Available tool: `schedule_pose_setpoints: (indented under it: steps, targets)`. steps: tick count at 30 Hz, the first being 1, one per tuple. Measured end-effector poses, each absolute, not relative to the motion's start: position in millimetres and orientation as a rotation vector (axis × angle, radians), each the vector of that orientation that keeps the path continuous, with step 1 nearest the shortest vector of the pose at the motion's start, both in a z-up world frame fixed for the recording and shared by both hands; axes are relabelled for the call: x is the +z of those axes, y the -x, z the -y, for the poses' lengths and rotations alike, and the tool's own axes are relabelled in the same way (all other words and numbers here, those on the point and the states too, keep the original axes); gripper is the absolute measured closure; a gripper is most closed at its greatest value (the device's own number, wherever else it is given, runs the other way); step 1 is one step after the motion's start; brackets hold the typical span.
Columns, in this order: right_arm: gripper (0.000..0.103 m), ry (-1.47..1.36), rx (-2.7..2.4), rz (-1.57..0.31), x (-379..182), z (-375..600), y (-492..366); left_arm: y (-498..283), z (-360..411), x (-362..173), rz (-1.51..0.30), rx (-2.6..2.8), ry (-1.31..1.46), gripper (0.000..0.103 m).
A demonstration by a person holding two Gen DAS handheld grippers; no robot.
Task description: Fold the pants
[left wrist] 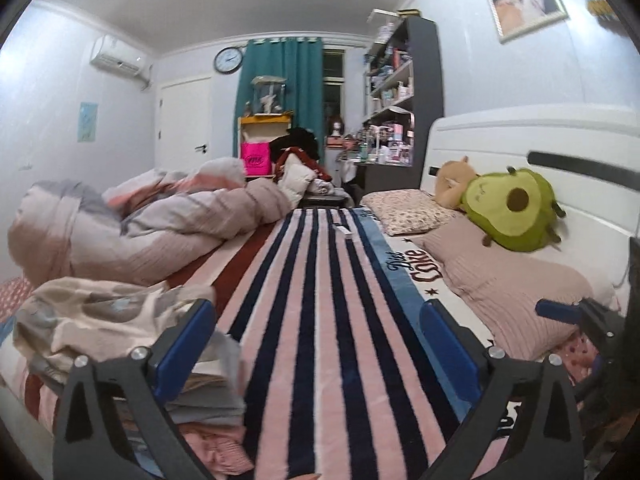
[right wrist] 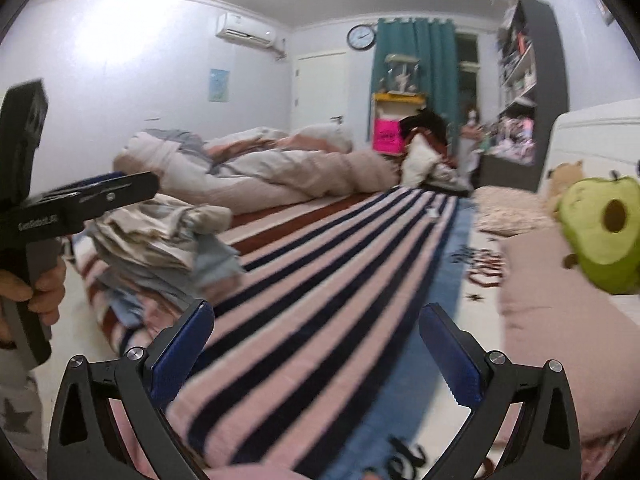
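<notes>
Left wrist: both tongs (left wrist: 318,344) (right wrist: 316,340) gape above bed (left wrist: 340,300).

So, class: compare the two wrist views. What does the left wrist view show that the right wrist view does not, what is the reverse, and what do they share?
Only the left wrist view shows the framed picture on the wall and the "Diet Coke" lettering on the bedding.

Only the right wrist view shows the hand gripping the left gripper's handle, and star-print trousers at the lower left.

Both show the striped pants laid out long, the avocado toy, the clothes pile, the wall clock, and open gripper fingers.
</notes>
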State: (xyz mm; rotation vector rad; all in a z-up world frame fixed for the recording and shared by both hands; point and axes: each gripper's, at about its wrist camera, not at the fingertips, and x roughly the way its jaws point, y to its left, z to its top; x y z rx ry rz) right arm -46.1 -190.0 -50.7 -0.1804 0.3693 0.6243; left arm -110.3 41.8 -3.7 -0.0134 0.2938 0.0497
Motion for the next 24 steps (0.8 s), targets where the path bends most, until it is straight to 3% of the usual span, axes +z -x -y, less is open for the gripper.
schedule_pose_setpoints:
  steps: [24]
  targets:
    - [0.001, 0.07, 0.507, -0.347, -52.1, 237.8, 51.8, 103.6, -13.4, -16.2, -0.314, 0.037, 0.027, 0.002]
